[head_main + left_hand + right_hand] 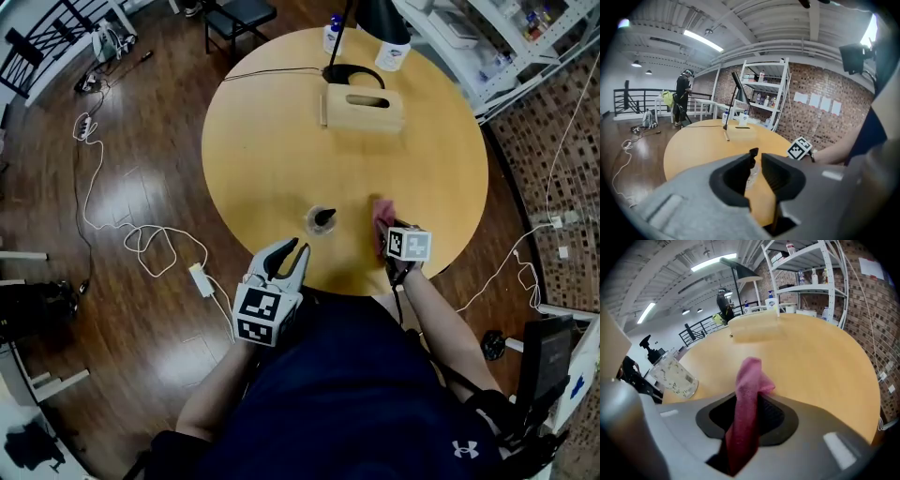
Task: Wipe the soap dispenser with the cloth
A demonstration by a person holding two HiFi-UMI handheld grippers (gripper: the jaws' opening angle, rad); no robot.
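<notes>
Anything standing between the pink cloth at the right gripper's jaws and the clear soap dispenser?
Nothing visible. Only bare wooden tabletop separates the pink cloth from the clear soap dispenser with black pump; the left gripper sits nearer the person, off that line.

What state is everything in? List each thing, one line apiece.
Left gripper: shut, empty.
Right gripper: open, apparently slack around the cloth.
Cloth: bunched, standing up inside the right gripper.
Dispenser: upright on the table, pump on.
</notes>
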